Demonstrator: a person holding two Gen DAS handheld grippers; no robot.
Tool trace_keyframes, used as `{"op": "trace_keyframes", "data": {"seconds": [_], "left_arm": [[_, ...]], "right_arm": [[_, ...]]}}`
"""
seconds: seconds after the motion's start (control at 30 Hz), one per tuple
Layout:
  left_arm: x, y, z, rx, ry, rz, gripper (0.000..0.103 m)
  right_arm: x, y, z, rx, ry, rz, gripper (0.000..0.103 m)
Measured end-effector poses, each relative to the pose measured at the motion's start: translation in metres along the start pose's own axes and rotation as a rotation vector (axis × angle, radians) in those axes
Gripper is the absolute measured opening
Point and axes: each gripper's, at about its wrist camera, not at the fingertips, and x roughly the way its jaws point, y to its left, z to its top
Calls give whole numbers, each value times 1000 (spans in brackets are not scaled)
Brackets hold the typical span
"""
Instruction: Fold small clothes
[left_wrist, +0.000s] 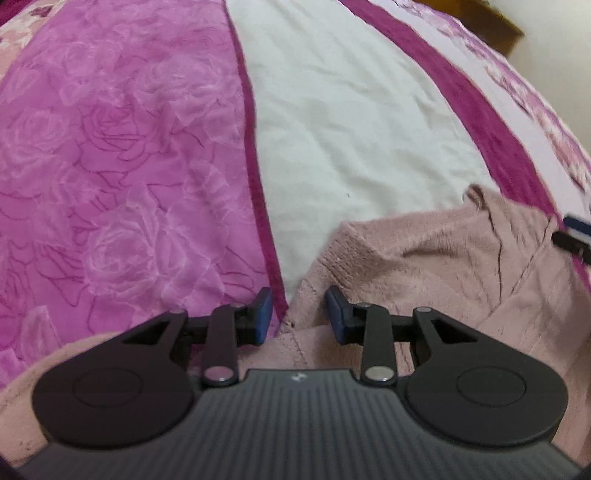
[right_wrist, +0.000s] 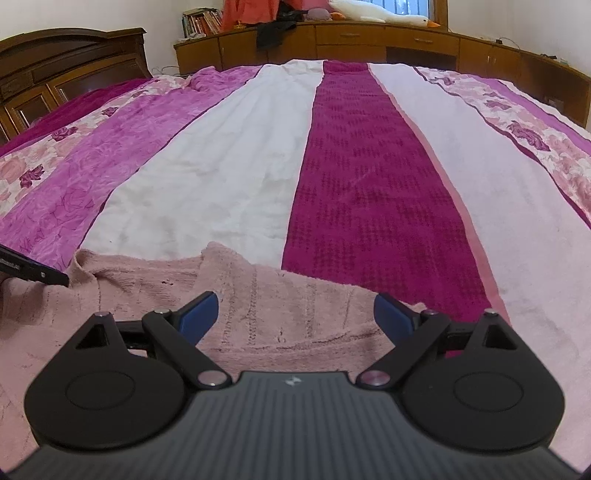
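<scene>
A pale pink knitted garment (left_wrist: 424, 258) lies flat on the striped bedspread (left_wrist: 351, 129), its ribbed edge toward the white stripe. My left gripper (left_wrist: 300, 314) hovers over the garment's left edge. Its blue pads (left_wrist: 264, 314) stand a little apart, the edge lies below the gap, and nothing is pinched. In the right wrist view the same garment (right_wrist: 147, 280) spreads under my right gripper (right_wrist: 295, 314), whose jaws are wide open and empty above the knit. Each view catches a tip of the other gripper: the right gripper (left_wrist: 572, 236) and the left gripper (right_wrist: 33, 271).
The bedspread (right_wrist: 369, 184) runs far ahead in white, magenta and rose-print stripes. A wooden headboard (right_wrist: 55, 62) stands at the back left. Wooden cabinets (right_wrist: 369, 40) line the far wall, carrying books (right_wrist: 201, 22), dark cloth (right_wrist: 275, 33) and a stuffed goose (right_wrist: 380, 13).
</scene>
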Motion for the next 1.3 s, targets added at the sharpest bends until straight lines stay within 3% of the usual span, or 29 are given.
{"op": "trace_keyframes", "data": {"seconds": [0.1,0.17,0.23,0.33,0.37,0.4,0.47,0.57,0.67,0.8,0.97,1.07,1.13,1.3], "left_arm": [[-2,-15,-3,89,13,6,15],[-6,-27,-3,143,1,75,9],[-11,-50,-1,260,-26,218,5],[-9,-96,-10,561,-134,509,4],[-7,-104,-11,619,-151,549,4],[-4,-108,-10,638,-154,553,4],[1,-106,-3,579,-136,527,5],[8,-98,4,498,-152,572,6],[0,-85,10,362,-164,484,7],[-13,-64,17,216,-143,310,7],[-17,-41,21,38,-115,140,8],[-10,-36,19,28,-69,81,8],[-1,-36,19,39,-42,83,7],[9,-42,15,115,-35,71,5]], "right_arm": [[-1,-2,0,-7,-5,-9,96],[-1,-5,0,-2,-6,-12,96],[0,-7,-1,8,-5,-16,96],[2,-9,-3,25,0,-15,96],[3,-10,-4,27,3,-14,96],[5,-10,-5,28,5,-14,96],[6,-9,-6,29,8,-13,96],[7,-8,-5,31,8,-11,96],[5,-9,-1,-15,1,-7,96],[13,-13,19,-162,19,12,96],[36,-25,43,-181,93,135,96],[44,-20,50,-157,112,211,95],[47,-11,53,-182,113,242,95],[57,15,50,-252,112,226,95]]}}
